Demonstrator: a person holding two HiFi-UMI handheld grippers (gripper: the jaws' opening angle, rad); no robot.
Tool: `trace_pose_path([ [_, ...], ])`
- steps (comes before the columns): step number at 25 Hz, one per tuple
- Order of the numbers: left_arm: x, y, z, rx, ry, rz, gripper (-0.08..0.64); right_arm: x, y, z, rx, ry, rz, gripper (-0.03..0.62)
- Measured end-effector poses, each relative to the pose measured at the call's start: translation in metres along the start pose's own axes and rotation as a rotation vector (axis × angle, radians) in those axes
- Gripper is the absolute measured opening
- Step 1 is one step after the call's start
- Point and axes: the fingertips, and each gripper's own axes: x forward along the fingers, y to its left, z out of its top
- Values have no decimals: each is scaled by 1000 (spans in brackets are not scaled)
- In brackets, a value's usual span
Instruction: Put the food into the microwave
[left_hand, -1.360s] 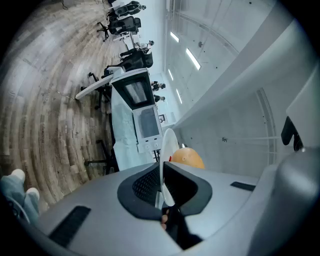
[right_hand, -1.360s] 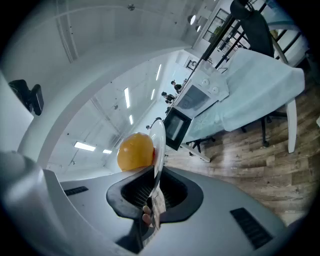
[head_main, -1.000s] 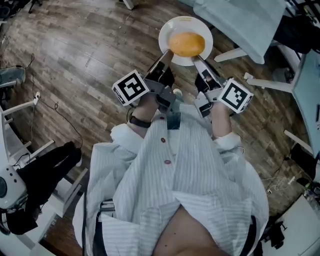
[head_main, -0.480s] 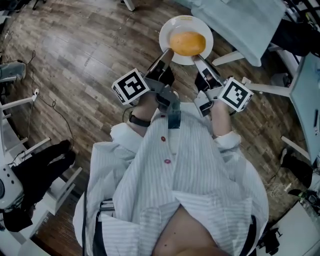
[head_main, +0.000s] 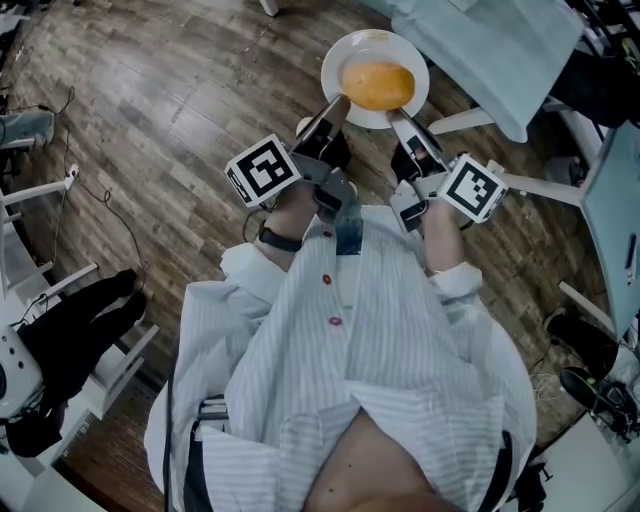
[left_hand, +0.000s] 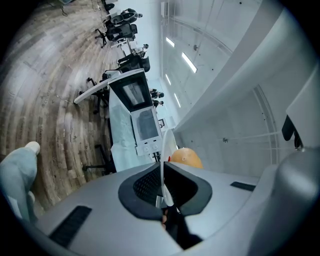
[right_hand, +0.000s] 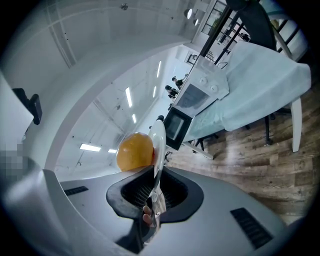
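A round orange food piece (head_main: 378, 85) lies on a white plate (head_main: 338, 55), carried over the wooden floor at the top of the head view. My left gripper (head_main: 338, 103) is shut on the plate's near left rim and my right gripper (head_main: 396, 116) on its near right rim. In the left gripper view the plate (left_hand: 165, 145) stands edge-on between the jaws of the left gripper (left_hand: 163, 187), with the food (left_hand: 185, 159) just right of it. The right gripper view shows the plate (right_hand: 159, 142) pinched in the right gripper (right_hand: 152, 192) and the food (right_hand: 134, 151) on its left. A microwave (right_hand: 176, 128) stands ahead on a cloth-covered table.
A table under a pale cloth (head_main: 490, 40) is close ahead on the right, its white legs (head_main: 470, 118) near the plate. A second white appliance (right_hand: 202, 90) sits beside the microwave. A black chair (head_main: 80, 335) and floor cables (head_main: 100, 215) lie to the left.
The floor and the furniture have slid a little through the head view as the person moves along with the plate. Both grippers keep the same hold on the rim.
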Motion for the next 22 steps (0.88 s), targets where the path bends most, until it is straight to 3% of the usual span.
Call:
trace_pose_path([
  [7,18,17,30,-16,12,6,17,35,-10,10,12,2,-20,51],
  [13,66,38,87,-35,41,17,17,99,-29,44,35,-6,-50,51],
  [19,75,33,96,-17,75,-6,17,104,-26,52,24,-50,-54,51],
  [22,94,36,121,-18,96,-14,17,130,-27,70,21,-66,-64,51],
])
